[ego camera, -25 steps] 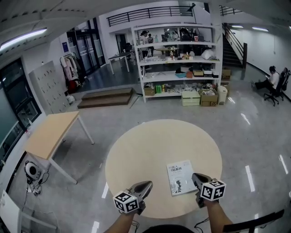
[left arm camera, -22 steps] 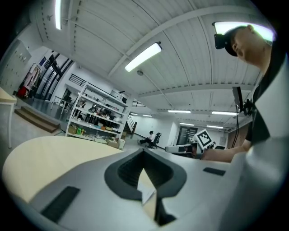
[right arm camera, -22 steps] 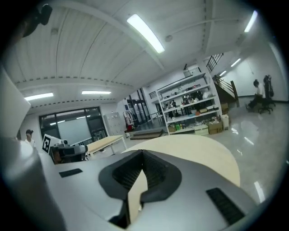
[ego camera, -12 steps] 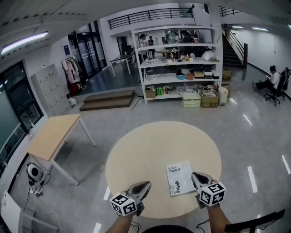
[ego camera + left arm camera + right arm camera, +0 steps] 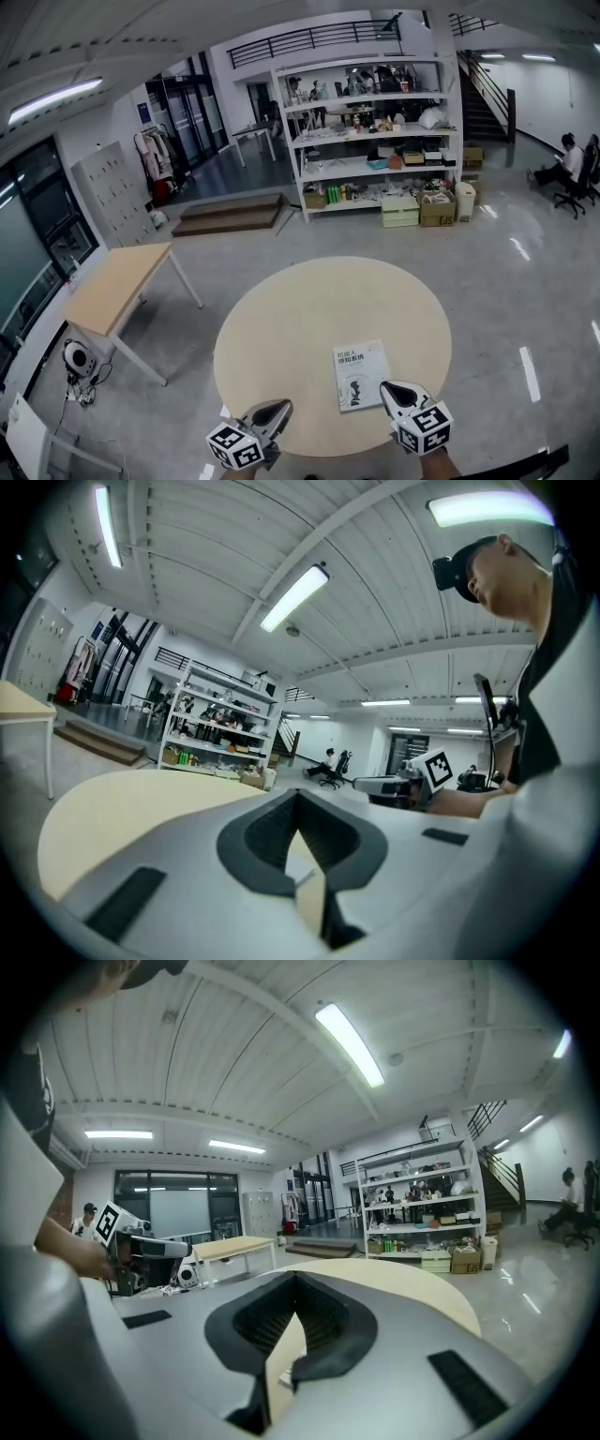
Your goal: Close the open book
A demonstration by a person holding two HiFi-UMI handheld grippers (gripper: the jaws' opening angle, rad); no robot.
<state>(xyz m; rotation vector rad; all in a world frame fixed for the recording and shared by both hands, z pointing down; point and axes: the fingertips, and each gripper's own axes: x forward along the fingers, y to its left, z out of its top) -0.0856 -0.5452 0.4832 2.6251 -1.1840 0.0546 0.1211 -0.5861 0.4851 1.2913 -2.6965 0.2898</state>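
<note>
**Head view.** The round worktop [image 5: 309, 319] fills the centre of the floor. The book [image 5: 361, 376] lies on it closed and flat, cover up, toward the near right edge. Your right gripper [image 5: 387, 385] points at the book's near right corner, tips just beside it; you cannot tell from here whether they touch. Your left gripper [image 5: 279, 407] sits at the near edge of the worktop, well apart from the book. Behind stand a shelving unit [image 5: 375, 141], a rectangular table [image 5: 117, 286] at the left, and a seated person [image 5: 567, 161] at the far right.

**Left gripper view.** Your left fingers [image 5: 253, 844] are closed, tip against tip, with nothing held between them. The pale worktop spreads out beyond them. Your right gripper, with its marker cube, shows at the right of this view.

**Right gripper view.** Your right fingers [image 5: 248, 1330] are likewise closed on nothing. The worktop's curved edge runs behind them, with the shelving unit farther back. Your left gripper shows at the left edge.
</note>
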